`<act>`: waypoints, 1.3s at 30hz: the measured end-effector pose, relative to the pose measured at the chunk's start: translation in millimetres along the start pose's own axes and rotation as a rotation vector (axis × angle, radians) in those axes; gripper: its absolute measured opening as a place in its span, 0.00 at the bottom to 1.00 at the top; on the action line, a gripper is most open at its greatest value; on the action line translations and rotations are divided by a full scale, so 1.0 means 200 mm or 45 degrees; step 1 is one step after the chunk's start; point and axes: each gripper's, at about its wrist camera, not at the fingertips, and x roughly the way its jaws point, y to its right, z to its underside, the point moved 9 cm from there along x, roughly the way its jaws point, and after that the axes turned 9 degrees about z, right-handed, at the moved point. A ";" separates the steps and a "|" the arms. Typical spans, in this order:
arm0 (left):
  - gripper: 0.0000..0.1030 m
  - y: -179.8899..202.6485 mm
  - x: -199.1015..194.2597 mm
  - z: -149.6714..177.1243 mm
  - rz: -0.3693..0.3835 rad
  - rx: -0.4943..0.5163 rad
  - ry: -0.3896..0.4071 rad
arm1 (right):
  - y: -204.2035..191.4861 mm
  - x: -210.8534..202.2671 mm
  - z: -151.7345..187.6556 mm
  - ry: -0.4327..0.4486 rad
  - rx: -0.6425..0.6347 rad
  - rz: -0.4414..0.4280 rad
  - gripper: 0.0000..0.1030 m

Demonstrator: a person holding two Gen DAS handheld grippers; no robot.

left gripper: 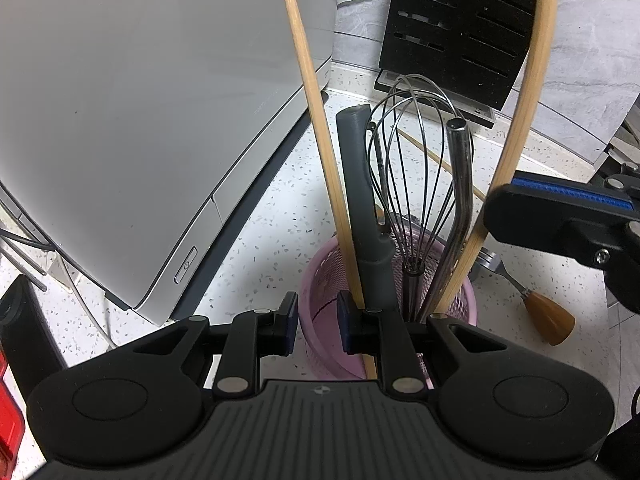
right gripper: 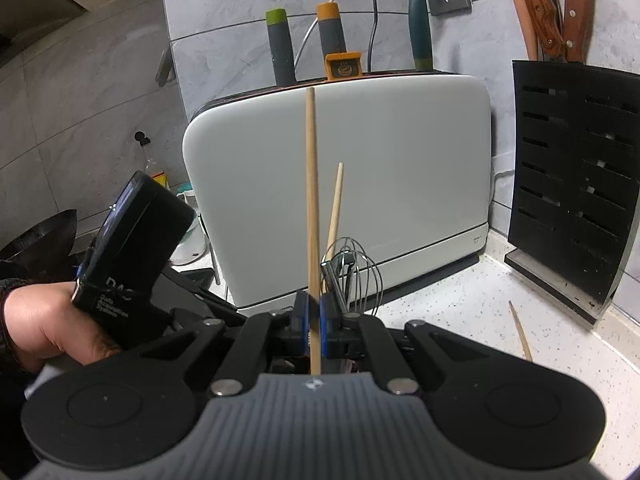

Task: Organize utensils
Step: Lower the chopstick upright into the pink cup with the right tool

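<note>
A pink mesh basket [left gripper: 320,280] stands on the counter and holds a wire whisk [left gripper: 416,168], a grey handle [left gripper: 360,200], a metal straw [left gripper: 460,184] and a wooden chopstick [left gripper: 316,120]. My left gripper [left gripper: 317,326] is open with its jaws astride the basket's near rim. My right gripper [right gripper: 314,322] is shut on a second wooden chopstick [right gripper: 312,200], upright over the basket; it shows at the right in the left wrist view [left gripper: 532,80]. The whisk [right gripper: 356,268] shows just behind the right fingers.
A white appliance [right gripper: 380,180] with utensil handles on top stands behind the basket. A black knife block [right gripper: 572,184] stands to the right. A fork with a wooden handle [left gripper: 536,308] and a loose chopstick [right gripper: 520,332] lie on the speckled counter [left gripper: 260,220].
</note>
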 end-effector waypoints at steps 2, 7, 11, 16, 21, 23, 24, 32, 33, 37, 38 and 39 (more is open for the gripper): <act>0.22 0.00 0.00 0.00 0.000 0.001 -0.001 | 0.01 0.00 0.00 -0.012 0.002 0.019 0.01; 0.22 0.01 0.01 0.00 -0.005 0.002 -0.002 | 0.08 0.05 0.01 -0.060 0.109 0.044 0.01; 0.22 0.01 0.01 0.00 -0.003 0.003 -0.002 | 0.08 0.08 0.04 -0.099 0.139 0.031 0.01; 0.22 0.01 0.00 0.00 -0.002 0.005 -0.003 | 0.09 0.09 0.04 -0.099 0.246 0.010 0.01; 0.22 0.00 0.00 0.00 0.001 0.005 -0.002 | 0.07 0.10 0.06 -0.135 0.256 -0.035 0.01; 0.21 0.00 0.00 0.00 -0.002 0.005 -0.002 | 0.03 0.11 0.08 -0.147 0.165 -0.011 0.01; 0.22 0.00 0.00 0.00 -0.002 0.004 -0.002 | 0.01 0.12 0.10 -0.148 0.108 0.008 0.01; 0.21 -0.01 0.01 0.00 -0.003 0.001 -0.003 | -0.01 0.15 0.13 -0.158 0.035 0.034 0.06; 0.22 -0.01 0.01 0.00 0.002 -0.003 -0.002 | 0.00 0.15 0.13 -0.163 0.036 0.027 0.12; 0.22 -0.01 0.00 0.00 0.001 -0.001 0.000 | 0.02 0.09 0.08 -0.118 0.061 -0.016 0.30; 0.21 -0.01 0.00 0.00 -0.001 0.000 0.000 | 0.02 0.08 0.07 -0.112 0.063 -0.020 0.30; 0.21 -0.01 0.00 0.00 -0.002 0.000 0.000 | 0.03 0.07 0.06 -0.106 0.062 -0.019 0.30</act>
